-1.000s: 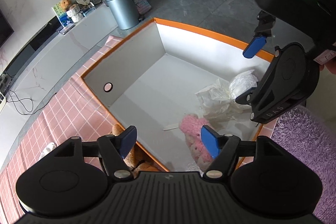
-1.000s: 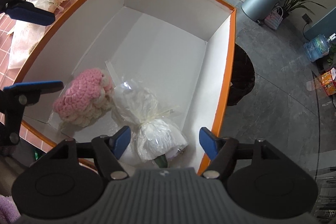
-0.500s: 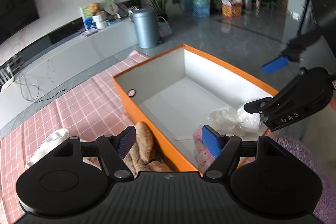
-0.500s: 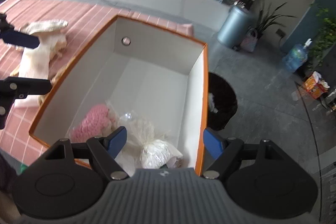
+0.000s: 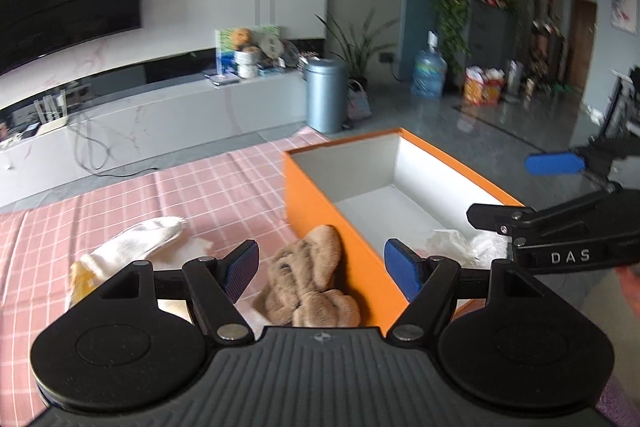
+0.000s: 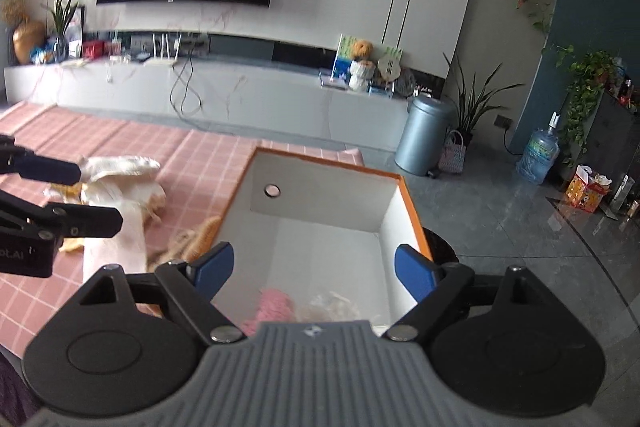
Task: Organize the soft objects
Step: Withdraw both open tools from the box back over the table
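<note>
An orange box with a white inside stands on the pink checked cloth. A pink knitted toy and a white plastic-wrapped bundle lie inside it. A brown plush toy lies on the cloth against the box's left wall. A white-and-yellow plush lies further left. My left gripper is open and empty above the brown plush. My right gripper is open and empty above the box's near end.
The pink checked tablecloth covers the table. A grey bin, plants and a water bottle stand on the floor beyond. A low TV cabinet runs along the wall.
Both grippers have pulled back and tilted up, away from the box interior. The left one has shifted left, so the brown plush now lies between its fingers. Both stay open.
</note>
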Available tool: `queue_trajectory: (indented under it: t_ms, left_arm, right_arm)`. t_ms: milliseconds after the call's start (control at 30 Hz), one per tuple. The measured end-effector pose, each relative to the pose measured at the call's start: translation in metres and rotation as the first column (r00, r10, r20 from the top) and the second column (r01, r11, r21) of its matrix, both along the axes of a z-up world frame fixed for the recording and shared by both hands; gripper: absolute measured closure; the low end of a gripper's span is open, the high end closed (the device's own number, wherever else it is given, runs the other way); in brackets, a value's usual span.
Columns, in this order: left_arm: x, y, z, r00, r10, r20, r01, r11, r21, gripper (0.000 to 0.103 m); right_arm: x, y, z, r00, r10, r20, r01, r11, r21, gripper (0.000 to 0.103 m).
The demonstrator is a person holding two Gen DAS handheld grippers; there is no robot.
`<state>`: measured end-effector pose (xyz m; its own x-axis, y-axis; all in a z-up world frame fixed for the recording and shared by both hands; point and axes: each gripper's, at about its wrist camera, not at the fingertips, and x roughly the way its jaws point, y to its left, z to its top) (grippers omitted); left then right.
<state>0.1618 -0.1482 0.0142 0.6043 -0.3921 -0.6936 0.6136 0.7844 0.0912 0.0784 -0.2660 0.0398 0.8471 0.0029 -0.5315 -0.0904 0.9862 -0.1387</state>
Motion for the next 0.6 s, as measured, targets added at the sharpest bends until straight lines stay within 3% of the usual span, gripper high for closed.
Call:
queue_trajectory:
  t_ms: [333,467,600]
  left_arm:
    - [0.025,-0.029,-0.032,0.997,-0.052,-0.065,0.061,0.986,0.155,0.018]
    - [0.026,-0.036,-0.043,0.993,-0.083,-0.085,0.098,0.976,0.193,0.019]
    - [0.030,-0.043,-0.052,0.987,-0.108,-0.115,0.133,0.964,0.228,0.022]
  right_arm:
    - [-0.035,0.055,-0.015,0.986,0.001,0.167,-0.003,1.000,0.012,0.016]
    - [-0.044,0.071,-0.025,0.983,0.028,0.181,-0.031,0.999,0.017,0.016]
    - [-0.051,0.092,-0.040,0.980,0.094,0.174,-0.088,0.995,-0.047,0.017]
